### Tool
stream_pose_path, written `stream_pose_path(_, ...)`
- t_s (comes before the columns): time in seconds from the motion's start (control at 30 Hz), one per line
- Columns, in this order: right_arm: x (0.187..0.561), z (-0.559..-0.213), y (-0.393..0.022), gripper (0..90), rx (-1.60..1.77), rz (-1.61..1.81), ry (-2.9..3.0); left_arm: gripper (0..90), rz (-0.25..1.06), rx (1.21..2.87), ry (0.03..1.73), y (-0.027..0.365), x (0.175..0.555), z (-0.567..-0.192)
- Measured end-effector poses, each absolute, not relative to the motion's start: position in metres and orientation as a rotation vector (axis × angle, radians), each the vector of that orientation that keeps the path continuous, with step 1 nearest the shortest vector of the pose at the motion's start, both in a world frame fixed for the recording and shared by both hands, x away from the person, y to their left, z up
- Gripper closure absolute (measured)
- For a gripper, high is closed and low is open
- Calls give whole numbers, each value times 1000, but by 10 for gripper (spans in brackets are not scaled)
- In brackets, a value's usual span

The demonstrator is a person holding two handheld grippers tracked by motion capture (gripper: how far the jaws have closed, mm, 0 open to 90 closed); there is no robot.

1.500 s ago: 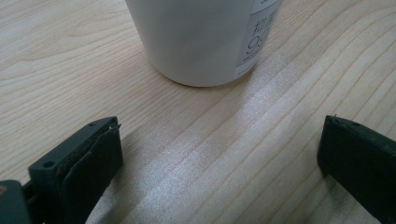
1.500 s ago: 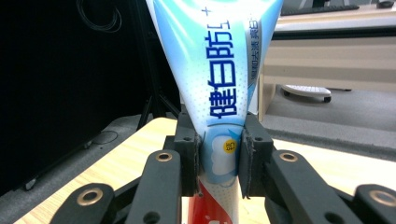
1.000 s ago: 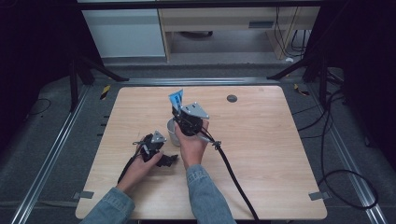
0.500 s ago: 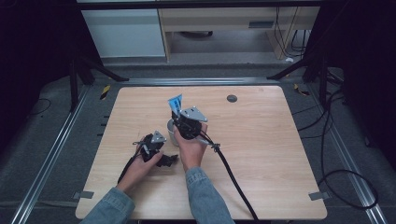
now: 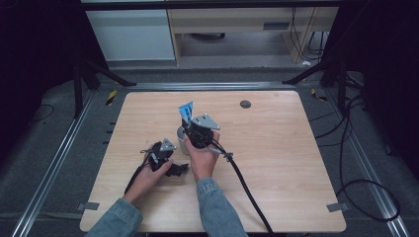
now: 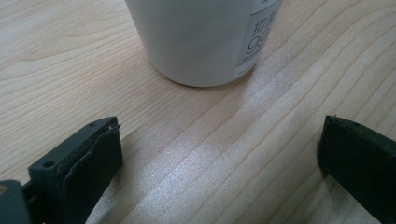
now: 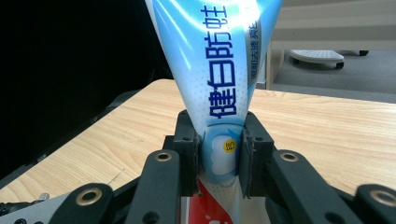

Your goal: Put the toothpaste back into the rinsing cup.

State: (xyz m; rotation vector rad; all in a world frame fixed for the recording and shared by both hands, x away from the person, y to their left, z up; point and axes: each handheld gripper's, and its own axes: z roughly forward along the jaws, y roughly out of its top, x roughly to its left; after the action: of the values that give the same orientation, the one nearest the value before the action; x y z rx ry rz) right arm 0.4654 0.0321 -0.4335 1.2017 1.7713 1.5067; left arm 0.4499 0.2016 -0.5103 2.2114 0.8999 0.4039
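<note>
A blue and white toothpaste tube (image 7: 219, 88) stands upright between the two black pads of my right gripper (image 7: 219, 154), which is shut on it. In the high view the tube's flat end (image 5: 186, 110) sticks up above the right gripper (image 5: 197, 132), directly over a white cup (image 5: 181, 139) on the wooden table. The white cup (image 6: 201, 39) with a printed label sits just ahead of my left gripper (image 6: 219, 149), whose jaws stand wide open on either side with bare tabletop between them. The left gripper (image 5: 170, 165) rests low on the table, near the cup's left front side.
A small dark round disc (image 5: 245, 103) lies near the table's far right. The right gripper's thick black cable (image 5: 247, 190) trails toward the front edge. The table (image 5: 296, 163) has rounded corners; dark floor, metal rails and white cabinets surround it.
The right gripper with the tube has shifted slightly left and closer over the cup. The left gripper has stayed where it was.
</note>
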Motion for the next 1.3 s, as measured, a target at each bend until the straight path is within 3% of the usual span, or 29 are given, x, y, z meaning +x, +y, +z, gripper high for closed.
stream_pose_path(1.3,480,-434,22,707,1308,1514,1827,0,404,2209,902,202,450,-510)
